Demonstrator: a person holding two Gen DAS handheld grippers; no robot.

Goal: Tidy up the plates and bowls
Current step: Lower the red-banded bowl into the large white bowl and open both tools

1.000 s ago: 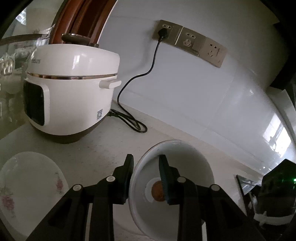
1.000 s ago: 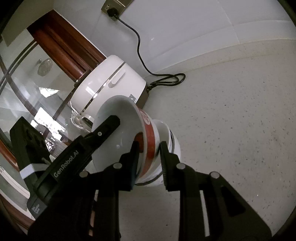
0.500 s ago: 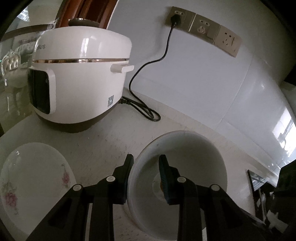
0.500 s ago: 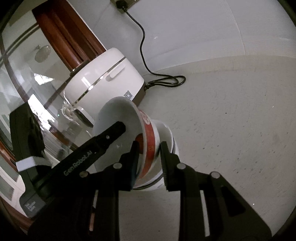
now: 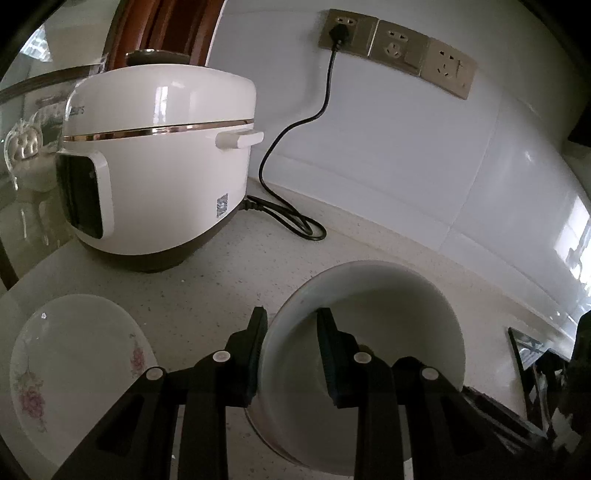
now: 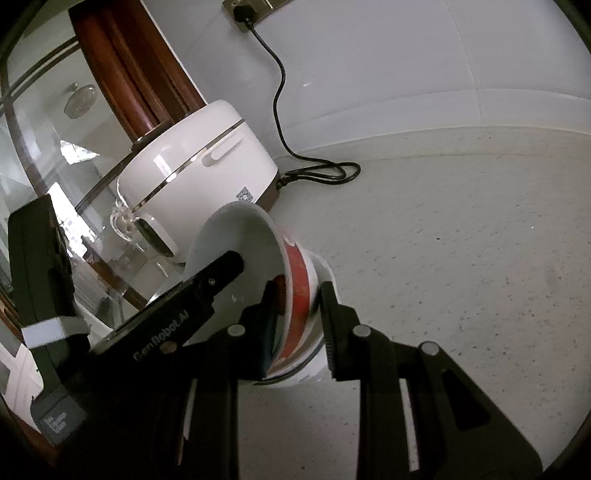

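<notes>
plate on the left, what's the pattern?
White plate with pink-purple floral sprigs near the rim; shows best in the left wrist view.

Floral plate point(image 5: 74, 373) cut off at left edge; bowl point(image 5: 365, 332) bottom hidden by fingers.

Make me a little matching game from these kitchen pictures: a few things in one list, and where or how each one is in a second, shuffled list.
Things:
1. rice cooker
2. flowered plate
3. white bowl
4. black cord

States:
A. its rim sits between the fingers of the left tool
B. runs from the wall socket down to the counter
C. lies flat on the counter, left of the bowl
D. stands by the wall, lid shut

Pairs: 1-D, 2-C, 3-A, 4-B
</notes>
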